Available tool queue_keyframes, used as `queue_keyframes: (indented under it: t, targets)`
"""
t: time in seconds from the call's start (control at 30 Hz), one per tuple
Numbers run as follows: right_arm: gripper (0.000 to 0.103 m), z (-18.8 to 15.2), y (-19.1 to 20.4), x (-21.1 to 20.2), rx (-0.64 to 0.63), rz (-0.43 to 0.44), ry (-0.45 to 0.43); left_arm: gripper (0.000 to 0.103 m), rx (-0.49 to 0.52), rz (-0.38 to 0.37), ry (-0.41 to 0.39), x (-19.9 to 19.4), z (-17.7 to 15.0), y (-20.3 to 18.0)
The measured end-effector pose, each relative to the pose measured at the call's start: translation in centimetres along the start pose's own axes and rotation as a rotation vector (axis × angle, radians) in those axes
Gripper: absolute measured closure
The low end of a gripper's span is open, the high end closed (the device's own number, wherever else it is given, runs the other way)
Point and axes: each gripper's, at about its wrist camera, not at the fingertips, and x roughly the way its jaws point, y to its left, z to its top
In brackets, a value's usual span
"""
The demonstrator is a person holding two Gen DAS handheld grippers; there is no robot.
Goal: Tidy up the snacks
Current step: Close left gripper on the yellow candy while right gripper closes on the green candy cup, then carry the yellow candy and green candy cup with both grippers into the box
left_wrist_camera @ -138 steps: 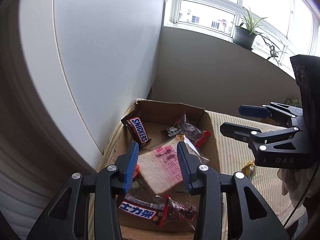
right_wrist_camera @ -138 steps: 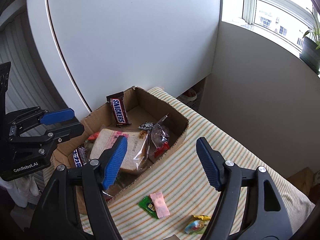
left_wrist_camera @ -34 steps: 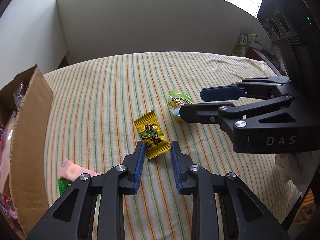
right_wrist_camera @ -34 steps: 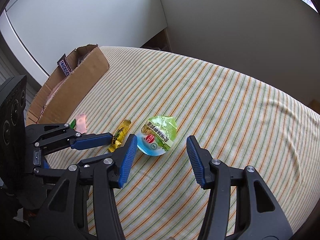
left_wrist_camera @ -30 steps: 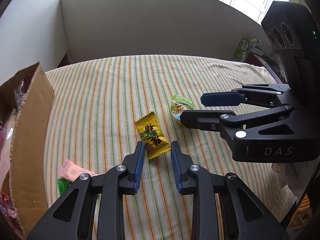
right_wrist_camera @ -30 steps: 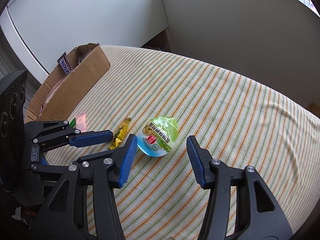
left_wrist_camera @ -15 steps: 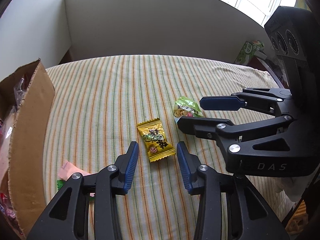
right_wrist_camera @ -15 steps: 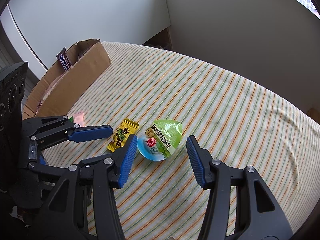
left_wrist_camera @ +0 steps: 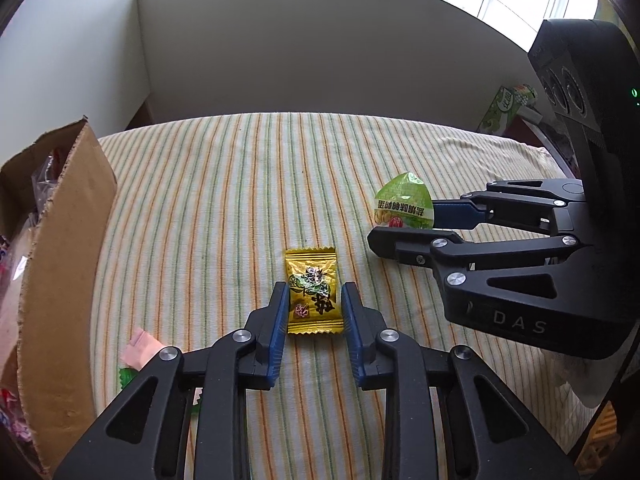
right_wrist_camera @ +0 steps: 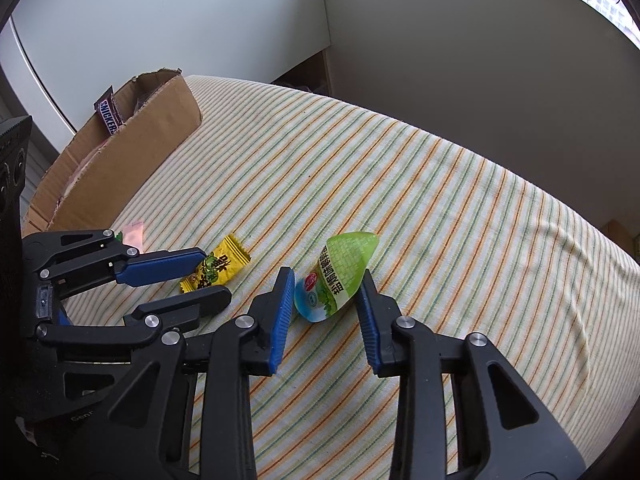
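Note:
A yellow candy packet (left_wrist_camera: pixel 314 300) lies on the striped tablecloth (left_wrist_camera: pixel 240 180) between the blue pads of my left gripper (left_wrist_camera: pixel 314 304). The jaws are closing and the pads touch both long sides of the packet. From the right wrist view the same candy (right_wrist_camera: pixel 218 266) sits in the left gripper (right_wrist_camera: pixel 214 276). A green jelly cup (right_wrist_camera: pixel 338 276) is tipped up on its edge between the pads of my right gripper (right_wrist_camera: pixel 325 292). Those jaws are closing too and pinch the cup. The cup (left_wrist_camera: pixel 404 208) shows its lid in the left wrist view.
A cardboard box (left_wrist_camera: pixel 68 260) with several snacks stands at the left, a Snickers bar (right_wrist_camera: pixel 107 114) leaning in it. A pink candy (left_wrist_camera: pixel 140 350) and a small green packet (left_wrist_camera: pixel 126 376) lie beside the box. A green carton (left_wrist_camera: pixel 508 108) sits beyond the table's right edge.
Both pairs of jaws have narrowed onto their snacks. The left jaws widened first, then came in on the yellow candy. The jelly cup has tipped up from lying flat.

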Motion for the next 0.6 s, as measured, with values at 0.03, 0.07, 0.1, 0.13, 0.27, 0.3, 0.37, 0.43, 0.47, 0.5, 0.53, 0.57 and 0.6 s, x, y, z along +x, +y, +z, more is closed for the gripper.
queue_keyframes:
  t: [0.03, 0.07, 0.1, 0.13, 0.27, 0.3, 0.37, 0.43, 0.47, 0.5, 0.53, 0.57, 0.6]
  targets:
    - [0.071, -0.1, 0.0, -0.1, 0.005, -0.001, -0.002, 0.078, 0.001, 0.003, -0.001, -0.1, -0.1, 0.0]
    - [0.072, -0.2, -0.1, -0.2, 0.011, -0.001, -0.004, 0.079, 0.001, 0.003, -0.002, -0.1, -0.1, 0.0]
    - [0.072, -0.3, -0.2, -0.3, 0.016, 0.001, -0.006, 0.079, 0.000, 0.004, -0.003, -0.2, -0.2, 0.0]
    - [0.072, -0.5, -0.2, -0.5, 0.023, 0.003, -0.010, 0.079, -0.003, 0.004, -0.004, -0.3, -0.3, 0.1]
    - [0.072, -0.9, -0.3, -1.6, 0.035, 0.001, -0.026, 0.079, -0.021, 0.002, -0.010, -0.9, -0.6, 0.4]
    - [0.072, -1.0, -0.3, -1.9, 0.036, -0.002, -0.031, 0.079, -0.022, 0.000, -0.013, -1.1, -0.6, 0.5]
    - [0.072, -1.0, -0.2, -2.7, 0.036, -0.006, -0.043, 0.079, -0.025, 0.000, -0.023, -1.7, -0.7, 0.5]
    - [0.072, -1.0, 0.2, -3.6, 0.033, -0.007, -0.056, 0.079, -0.031, -0.003, -0.037, -2.7, -0.8, 0.6]
    - [0.072, -0.9, 0.6, -4.0, 0.031, -0.008, -0.062, 0.079, -0.031, -0.006, -0.048, -3.2, -0.8, 0.5]
    - [0.072, -0.8, 0.9, -4.4, 0.027, -0.008, -0.068, 0.079, -0.030, -0.007, -0.059, -3.8, -0.9, 0.5]
    - [0.072, -0.7, 1.3, -4.8, 0.023, -0.007, -0.075, 0.079, -0.028, -0.008, -0.071, -4.5, -0.9, 0.5]
    - [0.072, -0.6, 1.7, -5.2, 0.019, -0.006, -0.082, 0.079, -0.028, -0.008, -0.083, -5.2, -0.9, 0.5]
    - [0.072, -0.4, 2.2, -5.6, 0.013, -0.006, -0.089, 0.079, -0.030, -0.010, -0.093, -5.8, -1.0, 0.5]
